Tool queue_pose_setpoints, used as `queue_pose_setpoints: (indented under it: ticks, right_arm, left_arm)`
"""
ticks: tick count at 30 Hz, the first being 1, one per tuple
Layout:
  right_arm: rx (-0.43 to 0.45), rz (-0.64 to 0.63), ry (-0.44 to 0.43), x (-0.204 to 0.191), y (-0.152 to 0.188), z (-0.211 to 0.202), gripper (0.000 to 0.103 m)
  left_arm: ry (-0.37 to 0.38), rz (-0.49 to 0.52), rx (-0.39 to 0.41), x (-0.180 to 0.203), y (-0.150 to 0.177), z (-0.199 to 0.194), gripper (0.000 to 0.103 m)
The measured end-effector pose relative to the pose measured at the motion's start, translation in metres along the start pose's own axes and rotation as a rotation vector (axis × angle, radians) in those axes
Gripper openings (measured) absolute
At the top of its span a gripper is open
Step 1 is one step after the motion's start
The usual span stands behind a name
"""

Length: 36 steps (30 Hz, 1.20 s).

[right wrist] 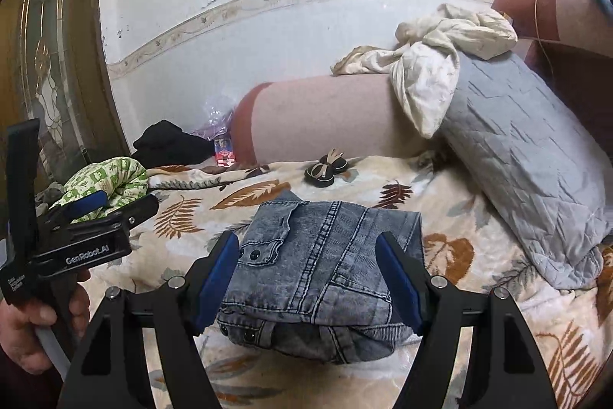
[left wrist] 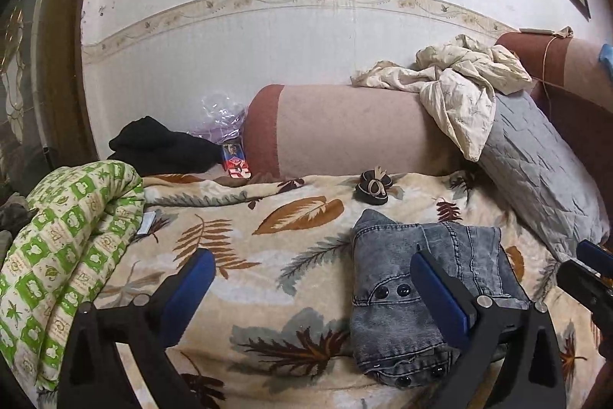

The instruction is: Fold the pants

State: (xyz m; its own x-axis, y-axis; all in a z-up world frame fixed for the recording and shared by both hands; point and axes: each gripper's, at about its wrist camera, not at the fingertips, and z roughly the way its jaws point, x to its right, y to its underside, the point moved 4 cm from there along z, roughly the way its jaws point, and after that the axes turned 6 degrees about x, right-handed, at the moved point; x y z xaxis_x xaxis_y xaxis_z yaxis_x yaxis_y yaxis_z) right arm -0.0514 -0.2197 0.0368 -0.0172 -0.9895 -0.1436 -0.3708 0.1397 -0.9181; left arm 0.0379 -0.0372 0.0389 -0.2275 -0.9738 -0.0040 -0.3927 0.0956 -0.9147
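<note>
Grey-blue denim pants [right wrist: 322, 267] lie folded into a compact bundle on the leaf-patterned blanket [right wrist: 479, 217]. In the left wrist view the pants [left wrist: 387, 298] lie at the lower right. My right gripper [right wrist: 306, 252] is open, its blue pads either side of the bundle, above it, holding nothing. My left gripper [left wrist: 312, 269] is open and empty, left of the pants, with its right finger over the bundle's edge. The left gripper also shows at the left of the right wrist view [right wrist: 111, 204].
A grey quilted pillow [right wrist: 528, 156] leans at the right. A pink bolster [right wrist: 325, 117] with a cream cloth [right wrist: 433, 64] runs along the wall. A green patterned quilt [left wrist: 65, 255] is rolled at the left. Small dark shoes [right wrist: 325, 169] and black clothing [right wrist: 172, 142] lie behind.
</note>
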Motion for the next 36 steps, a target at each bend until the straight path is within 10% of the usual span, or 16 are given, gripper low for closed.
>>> queue_pose_setpoints:
  ticks: [36]
  right_arm:
    - [-0.018,-0.033,0.045,0.0,0.009,0.017,0.075]
  left_arm:
    - [-0.049,-0.006,0.008,-0.007,0.002,0.003,0.103]
